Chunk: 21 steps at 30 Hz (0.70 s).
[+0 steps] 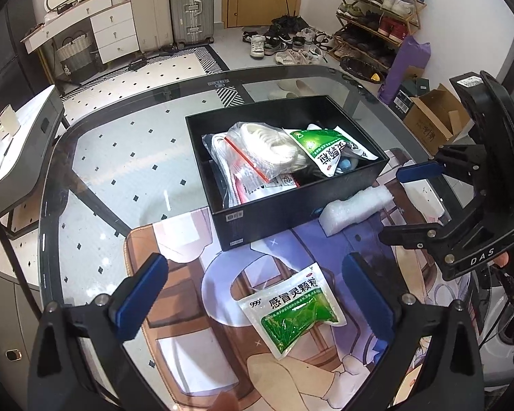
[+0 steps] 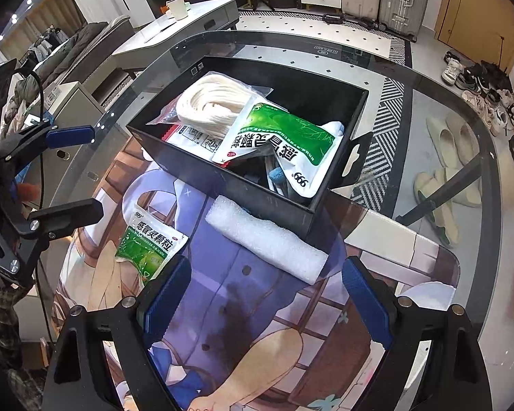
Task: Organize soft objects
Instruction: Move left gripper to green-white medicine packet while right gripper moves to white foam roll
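A black box [image 1: 267,212] [image 2: 250,188] stands on a printed mat on the glass table. In it lie a bagged white rope bundle [image 1: 274,144] [image 2: 212,106], a green-and-white medicine pouch [image 1: 325,147] [image 2: 284,137] and other packets. A second green medicine pouch [image 1: 294,311] [image 2: 150,243] lies on the mat, between the fingers of my open left gripper [image 1: 257,291]. A white foam piece [image 1: 353,205] [image 2: 267,236] lies against the box's near wall. My right gripper [image 2: 267,301] is open and empty, just short of the foam. Each gripper shows in the other's view, the right one [image 1: 404,202] and the left one [image 2: 82,171].
The printed mat [image 1: 188,274] [image 2: 257,325] covers the near part of the glass table [image 1: 120,157] [image 2: 428,130]. A white side table [image 1: 17,144] [image 2: 174,30] stands beyond the table's left edge. Shoes, suitcases and cardboard boxes lie on the floor beyond.
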Tool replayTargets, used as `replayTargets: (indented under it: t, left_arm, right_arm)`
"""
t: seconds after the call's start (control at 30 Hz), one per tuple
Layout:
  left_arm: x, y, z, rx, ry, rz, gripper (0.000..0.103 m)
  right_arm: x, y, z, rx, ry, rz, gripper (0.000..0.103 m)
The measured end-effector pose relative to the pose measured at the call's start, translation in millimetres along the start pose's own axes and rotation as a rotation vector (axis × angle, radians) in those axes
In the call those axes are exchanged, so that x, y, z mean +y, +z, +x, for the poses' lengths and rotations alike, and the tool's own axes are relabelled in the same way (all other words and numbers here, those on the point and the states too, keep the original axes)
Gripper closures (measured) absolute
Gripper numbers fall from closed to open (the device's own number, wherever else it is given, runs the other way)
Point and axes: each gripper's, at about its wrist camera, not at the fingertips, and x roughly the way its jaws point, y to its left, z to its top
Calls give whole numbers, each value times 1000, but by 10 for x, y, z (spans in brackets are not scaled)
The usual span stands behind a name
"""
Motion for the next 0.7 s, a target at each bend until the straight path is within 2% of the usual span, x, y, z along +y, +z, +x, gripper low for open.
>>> replayTargets:
  t: [0.7]
  left_arm:
    - [-128,-276,192,49,-59,150,1]
  right_arm:
    - [93,48,242,29,-56,-80,12]
